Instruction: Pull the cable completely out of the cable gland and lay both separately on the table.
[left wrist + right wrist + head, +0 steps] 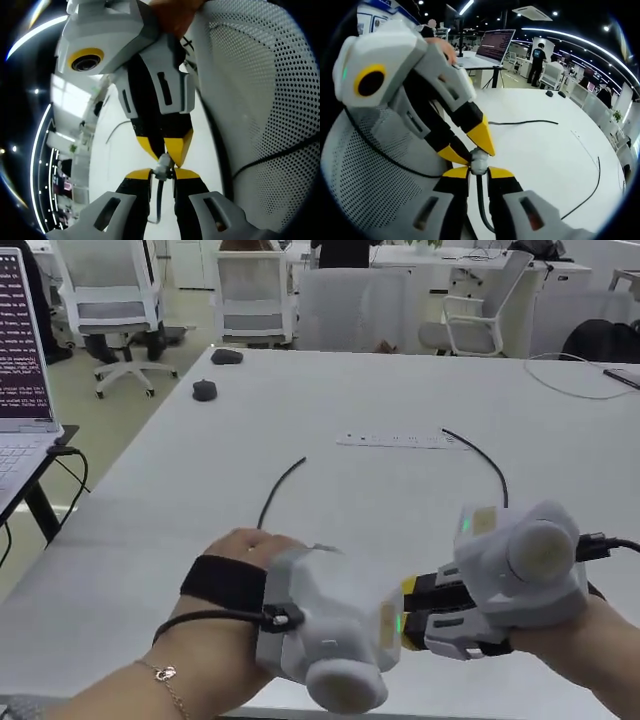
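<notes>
Left gripper view has the left hand-held gripper (162,175) closed tip to tip on the small pale cable gland (163,167). The yellow tips of the other hand-held gripper come down onto the same spot from above. Right gripper view shows the right hand-held gripper (479,172) apparently clamped on the dark cable (481,200) just behind the gland, with the cable running back between its jaws. The two grips sit so close together that I cannot be sure exactly where one ends and the other begins. Gland and cable are both held in the air above the white worktop (380,500), joined, so the pull is not yet done. To do it well, I would draw the two hands straight apart along the line of the cable, without twisting or levering, so the sheath slides through the seal instead of kinking at the mouth. The gland is small and rounded and may squirt out of the tips if the pull goes off-axis. If the cable slips in its grip, take a fresh hold close to the gland. Afterwards, lay each piece on bare surface, well apart from each other and from the loose black lead (280,485) lying further back.
</notes>
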A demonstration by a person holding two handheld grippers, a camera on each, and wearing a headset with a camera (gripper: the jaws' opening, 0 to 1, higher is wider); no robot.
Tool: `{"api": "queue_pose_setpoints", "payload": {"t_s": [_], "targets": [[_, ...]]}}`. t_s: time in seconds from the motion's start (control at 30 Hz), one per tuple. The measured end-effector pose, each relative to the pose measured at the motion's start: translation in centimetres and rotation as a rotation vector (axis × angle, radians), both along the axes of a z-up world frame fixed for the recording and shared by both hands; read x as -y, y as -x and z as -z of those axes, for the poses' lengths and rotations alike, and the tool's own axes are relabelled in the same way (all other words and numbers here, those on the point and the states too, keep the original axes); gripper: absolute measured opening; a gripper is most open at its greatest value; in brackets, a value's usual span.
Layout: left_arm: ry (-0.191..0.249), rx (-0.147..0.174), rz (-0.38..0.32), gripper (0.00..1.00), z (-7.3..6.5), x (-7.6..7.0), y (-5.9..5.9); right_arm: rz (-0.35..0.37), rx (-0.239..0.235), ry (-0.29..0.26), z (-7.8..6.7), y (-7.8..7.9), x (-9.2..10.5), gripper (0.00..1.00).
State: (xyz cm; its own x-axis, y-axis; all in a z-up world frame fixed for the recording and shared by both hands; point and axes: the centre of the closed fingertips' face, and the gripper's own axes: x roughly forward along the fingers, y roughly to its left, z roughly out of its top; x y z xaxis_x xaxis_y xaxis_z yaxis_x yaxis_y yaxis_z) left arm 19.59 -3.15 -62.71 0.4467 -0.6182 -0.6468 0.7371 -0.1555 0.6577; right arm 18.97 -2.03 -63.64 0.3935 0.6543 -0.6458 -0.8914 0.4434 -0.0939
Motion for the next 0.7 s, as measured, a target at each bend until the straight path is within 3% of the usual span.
{"api": "queue_pose_setpoints", "payload": {"t_s": [0.2, 0.3, 0.53, 0.57, 0.67, 0.7], "targets": [[-0.021, 0.011, 0.014, 0.16, 0.26, -0.04, 0.15, -0.004, -0.008, 0.012, 0.32, 0.15, -0.03, 0.12], [-0.021, 0.009, 0.011, 0.16, 0.25, -0.04, 0.12, -0.016, 0.02, 0.037, 0.36, 0.16, -0.04, 0.12], [-0.003, -0.073, -0.048, 0.16, 0.89, -0.43, 0.05, -0.098, 0.141, 0.194, 1.05, 0.12, -0.34, 0.11], [0.012, -0.096, -0.071, 0.16, 0.87, -0.53, 0.03, -0.108, 0.163, 0.211, 1.02, 0.01, -0.36, 0.1], [0.031, -0.122, -0.093, 0.16, 0.84, -0.62, -0.19, -0.118, 0.19, 0.236, 1.02, -0.08, -0.48, 0.1], [0.044, -0.147, -0.108, 0.16, 0.91, -0.67, -0.21, -0.126, 0.202, 0.248, 1.04, -0.13, -0.48, 0.1]]}}
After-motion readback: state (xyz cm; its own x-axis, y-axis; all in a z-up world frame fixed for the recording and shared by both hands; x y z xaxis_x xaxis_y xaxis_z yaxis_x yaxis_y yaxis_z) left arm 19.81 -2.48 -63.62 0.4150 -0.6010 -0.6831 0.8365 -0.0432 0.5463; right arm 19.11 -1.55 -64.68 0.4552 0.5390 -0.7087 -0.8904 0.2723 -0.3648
